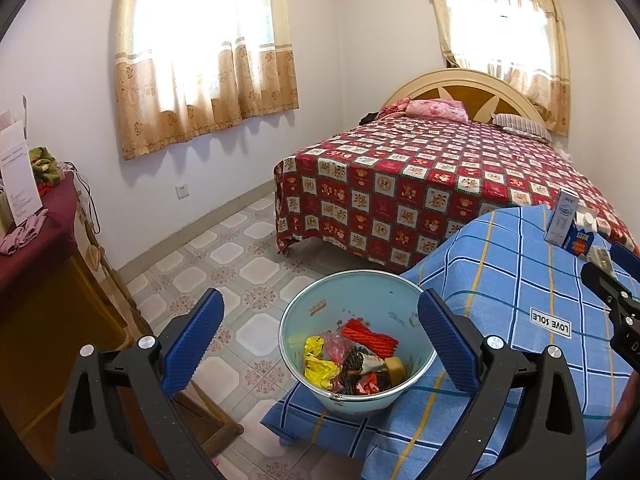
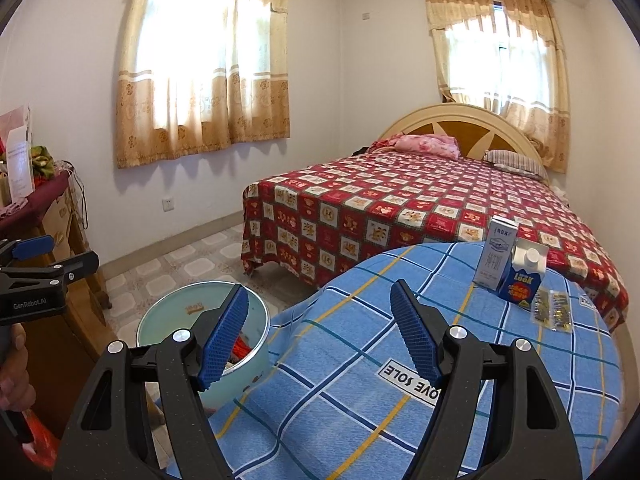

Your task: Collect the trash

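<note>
A pale blue bucket (image 1: 384, 300) stands at the edge of a round table under a blue checked cloth (image 1: 500, 280). It holds wrappers in yellow, red and dark colours (image 1: 352, 356). My left gripper (image 1: 320, 344) is open and empty, its fingers either side of the bucket, above it. My right gripper (image 2: 320, 332) is open and empty over the cloth (image 2: 360, 360), the bucket (image 2: 172, 320) by its left finger. At the table's far side stand a white-blue carton (image 2: 494, 260), a blue carton (image 2: 522, 280) and a clear packet (image 2: 552, 308).
A bed with a red patterned cover (image 1: 420, 176) stands behind the table. A wooden cabinet with a maroon cloth (image 1: 36, 232) is at the left. Tiled floor (image 1: 224, 256) lies between them. The left gripper's body (image 2: 44, 276) shows in the right wrist view.
</note>
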Tool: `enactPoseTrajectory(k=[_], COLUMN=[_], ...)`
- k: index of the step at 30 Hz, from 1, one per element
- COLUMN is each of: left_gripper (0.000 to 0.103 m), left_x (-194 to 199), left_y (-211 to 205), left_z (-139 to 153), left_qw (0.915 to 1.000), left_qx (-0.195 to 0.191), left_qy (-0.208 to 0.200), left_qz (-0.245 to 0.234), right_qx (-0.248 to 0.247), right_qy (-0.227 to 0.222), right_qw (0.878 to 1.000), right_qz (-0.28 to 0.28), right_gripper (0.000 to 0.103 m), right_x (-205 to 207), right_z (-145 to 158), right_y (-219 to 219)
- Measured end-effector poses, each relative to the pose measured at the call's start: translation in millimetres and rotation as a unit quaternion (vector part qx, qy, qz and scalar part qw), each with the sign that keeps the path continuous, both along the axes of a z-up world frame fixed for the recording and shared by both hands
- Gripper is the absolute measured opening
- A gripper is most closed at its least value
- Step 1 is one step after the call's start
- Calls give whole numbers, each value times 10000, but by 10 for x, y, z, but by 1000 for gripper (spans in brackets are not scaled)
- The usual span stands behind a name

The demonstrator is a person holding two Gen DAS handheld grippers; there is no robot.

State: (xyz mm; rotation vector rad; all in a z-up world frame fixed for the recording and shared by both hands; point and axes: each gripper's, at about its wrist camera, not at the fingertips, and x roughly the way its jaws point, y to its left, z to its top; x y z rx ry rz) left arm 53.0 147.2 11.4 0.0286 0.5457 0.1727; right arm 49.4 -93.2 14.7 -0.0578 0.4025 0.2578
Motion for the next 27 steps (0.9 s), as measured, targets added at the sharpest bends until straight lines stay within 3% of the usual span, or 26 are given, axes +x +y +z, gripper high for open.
enactPoseTrajectory(k=[27], left_gripper=[97], left_x=[-8], left_y=[62], left_z=[-15], left_qw=[10000], left_qx=[44], left_qy=[35], left_qz=[33], right_qx=[13], right_qy=[6], right_qw=[10000], right_qz=[-17], right_gripper=[73], right_x=[-53], right_z=[-1], right_y=[56])
